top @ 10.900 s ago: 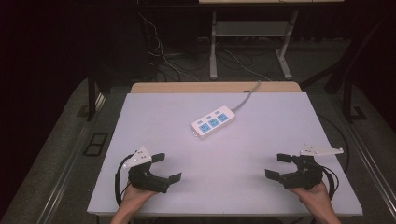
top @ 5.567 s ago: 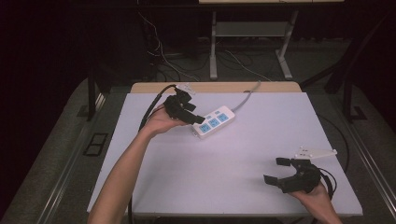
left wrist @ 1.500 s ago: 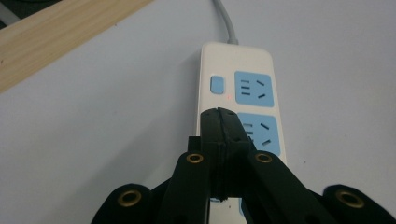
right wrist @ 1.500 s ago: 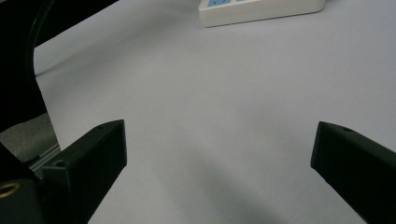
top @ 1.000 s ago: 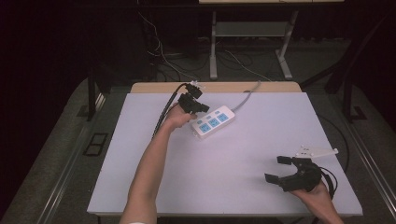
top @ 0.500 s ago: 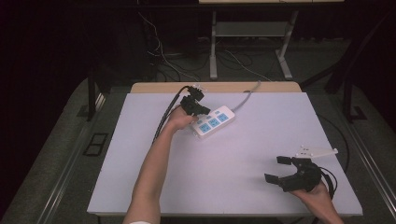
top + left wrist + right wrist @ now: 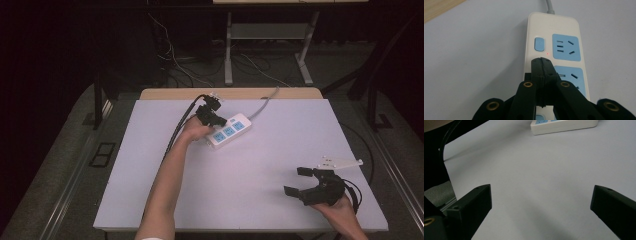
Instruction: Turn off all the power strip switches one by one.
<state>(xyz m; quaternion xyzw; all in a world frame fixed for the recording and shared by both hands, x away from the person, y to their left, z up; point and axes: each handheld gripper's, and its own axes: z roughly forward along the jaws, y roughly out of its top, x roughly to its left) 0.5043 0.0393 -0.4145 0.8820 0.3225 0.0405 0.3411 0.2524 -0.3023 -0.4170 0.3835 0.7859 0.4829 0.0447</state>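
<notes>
Left claw (image 7: pixel 541 62), jaws pressed together, hovered just short of the power strip's (image 7: pixel 554 37) blue switch (image 7: pixel 539 44); a square, centred press seemed best, while the right claw (image 7: pixel 306 182) rested open.

My high view looks forward and down on the pale grey table (image 7: pixel 260 165), while both gripper views sit close, sharing the white blue-socketed power strip (image 7: pixel 554 50).

White table (image 7: pixel 250 165) with wooden far edge, cables (image 7: pixel 180 60) on dark floor beyond — metal frame legs (image 7: pixel 229 50)
</notes>
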